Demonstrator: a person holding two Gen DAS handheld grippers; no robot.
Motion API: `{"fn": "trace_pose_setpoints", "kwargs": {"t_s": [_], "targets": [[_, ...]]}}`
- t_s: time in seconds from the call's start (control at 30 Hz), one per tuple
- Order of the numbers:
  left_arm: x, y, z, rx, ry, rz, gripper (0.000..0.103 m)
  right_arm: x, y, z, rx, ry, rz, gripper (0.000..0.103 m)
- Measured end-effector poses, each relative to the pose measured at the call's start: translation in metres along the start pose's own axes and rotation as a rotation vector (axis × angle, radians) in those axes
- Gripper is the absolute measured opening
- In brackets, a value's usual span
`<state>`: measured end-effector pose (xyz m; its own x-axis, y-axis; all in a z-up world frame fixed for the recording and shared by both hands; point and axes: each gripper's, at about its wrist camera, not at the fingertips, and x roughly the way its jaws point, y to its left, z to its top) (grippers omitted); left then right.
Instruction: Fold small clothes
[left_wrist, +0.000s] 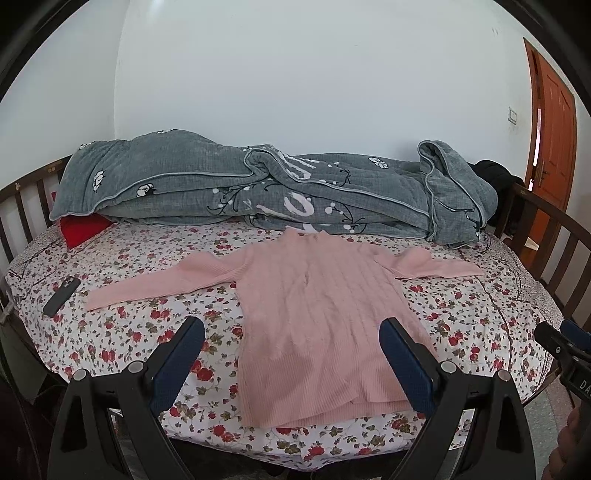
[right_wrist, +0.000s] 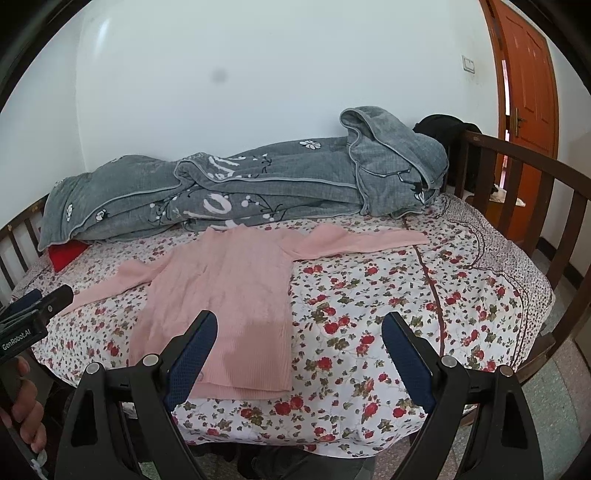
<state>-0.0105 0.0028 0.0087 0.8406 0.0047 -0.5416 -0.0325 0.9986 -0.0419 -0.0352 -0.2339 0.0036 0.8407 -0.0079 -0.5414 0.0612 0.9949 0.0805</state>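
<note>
A pink ribbed sweater (left_wrist: 317, 314) lies flat on the flowered bedsheet (left_wrist: 122, 332), sleeves spread out to both sides, hem toward me. My left gripper (left_wrist: 291, 332) hovers open above the sweater's lower half, nothing between its blue pads. In the right wrist view the sweater (right_wrist: 221, 295) lies left of centre, and my right gripper (right_wrist: 299, 328) stands open over the hem's right corner and the bare sheet (right_wrist: 406, 295). Each gripper shows at the other view's edge, the right gripper (left_wrist: 565, 339) and the left gripper (right_wrist: 40, 302), held by a hand (right_wrist: 26, 413).
A rumpled grey quilt (left_wrist: 258, 188) lies along the back of the bed against the white wall. A red cloth (left_wrist: 81, 229) peeks out under it at left. A dark phone (left_wrist: 61, 295) rests on the sheet at left. Wooden rails (right_wrist: 517, 177) border the bed; an orange door (right_wrist: 528, 81) stands right.
</note>
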Motion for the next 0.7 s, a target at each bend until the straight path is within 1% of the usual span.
{"fn": "trace_pose_setpoints", "kwargs": {"t_s": [0.7], "targets": [[0.0005,0.0021,-0.002,-0.004,0.005,-0.008,0.096,-0.0005,0.0034,-0.0009,-0.002,0.001,0.003,0.09]]}}
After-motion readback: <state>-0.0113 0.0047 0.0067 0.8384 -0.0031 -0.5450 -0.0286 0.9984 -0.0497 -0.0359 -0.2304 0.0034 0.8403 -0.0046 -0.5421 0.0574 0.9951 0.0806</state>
